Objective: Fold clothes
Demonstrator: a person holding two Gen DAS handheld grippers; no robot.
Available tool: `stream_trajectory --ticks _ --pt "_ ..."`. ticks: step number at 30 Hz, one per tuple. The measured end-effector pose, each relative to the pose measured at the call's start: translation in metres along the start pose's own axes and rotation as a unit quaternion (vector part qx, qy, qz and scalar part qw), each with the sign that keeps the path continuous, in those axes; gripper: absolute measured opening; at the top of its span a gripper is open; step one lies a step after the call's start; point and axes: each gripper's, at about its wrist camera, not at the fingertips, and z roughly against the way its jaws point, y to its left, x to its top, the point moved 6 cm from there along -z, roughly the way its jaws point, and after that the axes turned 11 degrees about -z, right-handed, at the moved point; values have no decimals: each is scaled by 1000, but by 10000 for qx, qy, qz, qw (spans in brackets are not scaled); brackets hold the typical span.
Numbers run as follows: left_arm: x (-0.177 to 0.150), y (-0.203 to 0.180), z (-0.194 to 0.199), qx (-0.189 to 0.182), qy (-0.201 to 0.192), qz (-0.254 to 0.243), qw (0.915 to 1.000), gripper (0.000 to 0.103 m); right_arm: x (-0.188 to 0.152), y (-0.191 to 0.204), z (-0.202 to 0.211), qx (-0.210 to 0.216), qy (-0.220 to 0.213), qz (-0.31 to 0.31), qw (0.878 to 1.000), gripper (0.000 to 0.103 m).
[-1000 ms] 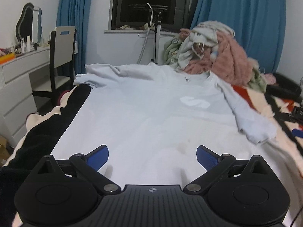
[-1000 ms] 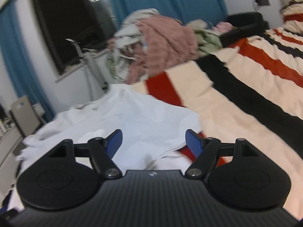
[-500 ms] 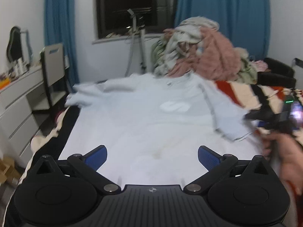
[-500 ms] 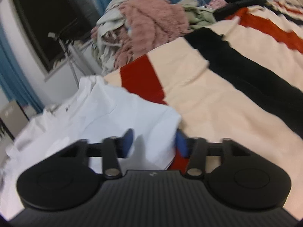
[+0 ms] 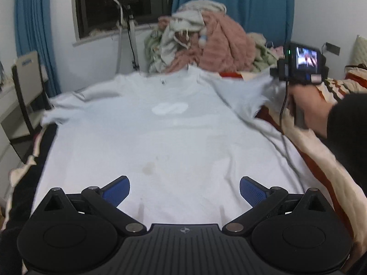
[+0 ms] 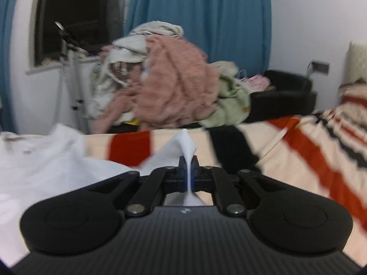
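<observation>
- My right gripper (image 6: 189, 176) is clamped tight on the shirt's sleeve (image 6: 183, 144).
- My left gripper (image 5: 184, 191) gapes wide, holding nothing.
- The shirt (image 5: 160, 137) lies flat on the bed (image 5: 321, 151).

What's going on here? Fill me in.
A person with a gripper in each hand is folding a white T-shirt spread on the bed. The right gripper has its jaws shut on the shirt's sleeve and holds it lifted off the striped blanket. The left gripper hovers over the shirt's bottom hem, jaws open, holding nothing. A pile of clothes waits at the far end.
</observation>
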Motion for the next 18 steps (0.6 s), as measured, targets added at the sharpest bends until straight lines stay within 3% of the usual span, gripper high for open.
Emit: stream_trajectory --ticks 3,10,15,18 --pt "-5 18 -22 116 231 274 9993 103 5 -8 -29 -291 -12 300 9991 5" --pt "-18 49 -75 -62 979 944 9907 103 -18 -19 -87 -756 141 729 9944 5" --pt "-32 56 -96 -33 1394 1106 9840 103 -37 -27 -108 -904 174 730 9931 5" --pt "-33 51 -98 -239 1481 1059 9830 103 -45 -29 -113 -871 141 697 9937 6"
